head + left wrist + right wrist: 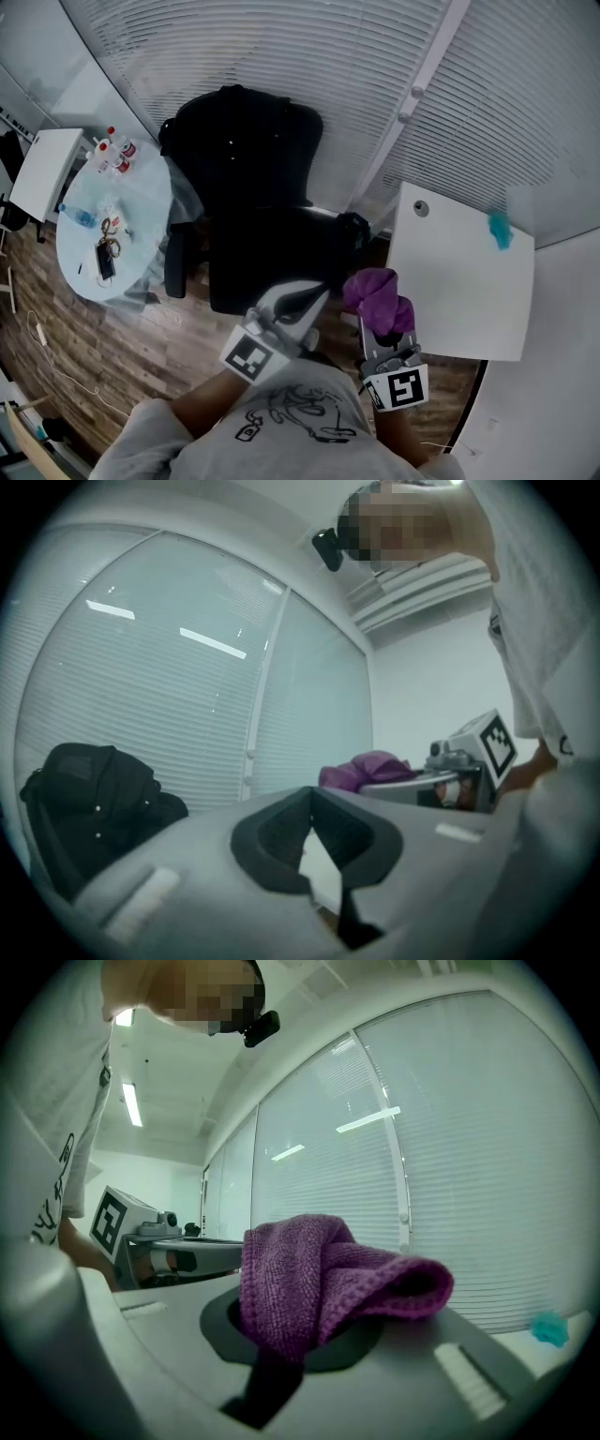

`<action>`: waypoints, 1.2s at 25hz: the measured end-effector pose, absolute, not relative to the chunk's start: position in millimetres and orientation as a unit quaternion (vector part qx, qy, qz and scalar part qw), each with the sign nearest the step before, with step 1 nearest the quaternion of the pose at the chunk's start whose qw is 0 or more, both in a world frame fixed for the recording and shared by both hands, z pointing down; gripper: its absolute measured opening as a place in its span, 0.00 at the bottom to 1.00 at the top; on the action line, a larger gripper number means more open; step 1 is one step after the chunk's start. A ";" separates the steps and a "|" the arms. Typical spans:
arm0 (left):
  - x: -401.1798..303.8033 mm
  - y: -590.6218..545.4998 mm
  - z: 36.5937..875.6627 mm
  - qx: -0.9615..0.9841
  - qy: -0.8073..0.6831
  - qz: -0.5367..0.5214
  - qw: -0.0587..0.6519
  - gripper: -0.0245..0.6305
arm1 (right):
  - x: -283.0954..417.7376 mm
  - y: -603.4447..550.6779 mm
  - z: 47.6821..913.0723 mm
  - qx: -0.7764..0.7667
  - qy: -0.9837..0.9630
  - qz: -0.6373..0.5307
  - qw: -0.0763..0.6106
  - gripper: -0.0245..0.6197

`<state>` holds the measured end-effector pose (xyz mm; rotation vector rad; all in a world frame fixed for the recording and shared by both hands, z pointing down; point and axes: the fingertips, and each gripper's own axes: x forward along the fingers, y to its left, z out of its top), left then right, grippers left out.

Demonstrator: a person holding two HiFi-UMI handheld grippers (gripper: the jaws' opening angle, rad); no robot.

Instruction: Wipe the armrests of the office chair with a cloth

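The right gripper [379, 325] is clamped on a purple cloth [319, 1279]. The cloth bunches out above the jaws and hangs over one side. In the head view the cloth [377, 295] is held in the air between the seat of the black office chair [253, 258] and the near left corner of the white desk [469, 291]. It rests on no armrest. The left gripper [314, 292] is held just beside the right one, over the front edge of the seat. Its jaws meet at the tips, with nothing between them. A dark garment is draped over the chair's backrest. One armrest [175, 262] shows on the side facing the round glass table [145, 211]. Bottles [112, 155] stand at the far edge of that table and a phone [105, 262] lies near its front edge. A small teal object [500, 230] lies at the far right edge of the desk.
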<state>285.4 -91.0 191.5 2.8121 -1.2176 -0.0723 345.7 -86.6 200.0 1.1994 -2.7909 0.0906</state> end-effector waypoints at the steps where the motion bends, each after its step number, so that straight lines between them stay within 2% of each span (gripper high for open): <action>1: 283.3 -90.8 192.0 0.914 -0.403 -0.023 0.038 0.04 | 343.5 -86.9 200.5 0.389 -0.919 0.031 0.051 0.10; 7: 258.7 -79.5 193.6 0.891 -0.453 -0.023 0.037 0.04 | 320.0 -82.1 196.6 0.345 -0.937 0.030 0.038 0.10; 14: 201.2 -47.7 186.4 0.850 -0.525 -0.029 0.038 0.04 | 258.9 -55.0 190.9 0.267 -0.963 0.027 0.033 0.10; 30: -6.4 88.3 169.7 0.750 -0.661 -0.034 0.020 0.04 | 45.5 68.0 175.9 0.090 -0.995 0.010 0.037 0.10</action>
